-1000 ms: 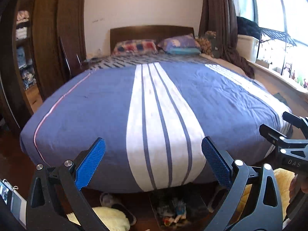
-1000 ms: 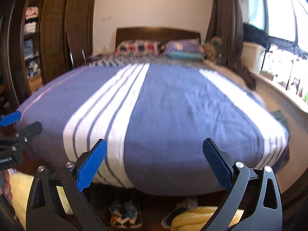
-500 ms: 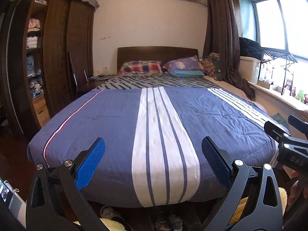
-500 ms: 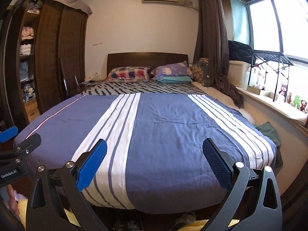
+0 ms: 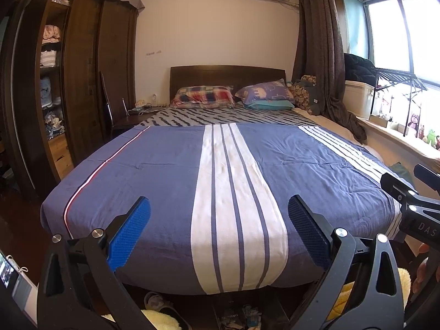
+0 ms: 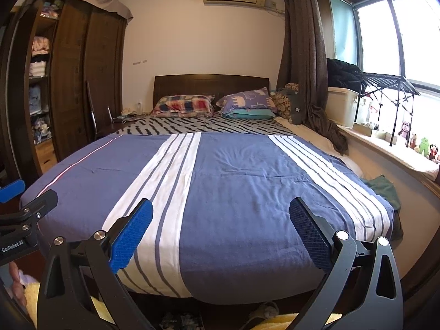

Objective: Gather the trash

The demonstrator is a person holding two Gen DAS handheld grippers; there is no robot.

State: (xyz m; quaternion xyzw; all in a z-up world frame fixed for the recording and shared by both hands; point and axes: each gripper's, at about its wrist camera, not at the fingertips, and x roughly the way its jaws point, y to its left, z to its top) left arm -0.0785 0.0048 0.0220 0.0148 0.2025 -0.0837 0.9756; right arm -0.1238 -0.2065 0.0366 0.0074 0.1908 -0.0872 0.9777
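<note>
Both grippers are held at the foot of a bed (image 5: 154,170), pointing toward the headboard (image 5: 225,75). The left gripper (image 5: 218,236) is released, its blue pads wide apart with nothing between them. The right gripper (image 6: 220,236) is likewise spread and empty; its black frame also shows at the right edge of the left wrist view.

The blue duvet (image 6: 242,181) with white stripes lies flat across the bed and carries no loose items. Two pillows (image 5: 205,97) rest against the headboard.

Trash location: a small heap of mixed clutter (image 5: 247,317) lies on the floor under the foot of the bed, below the grippers; whether it is trash cannot be told. A slipper (image 5: 158,301) and a yellow fleece (image 5: 162,320) lie beside it.
</note>
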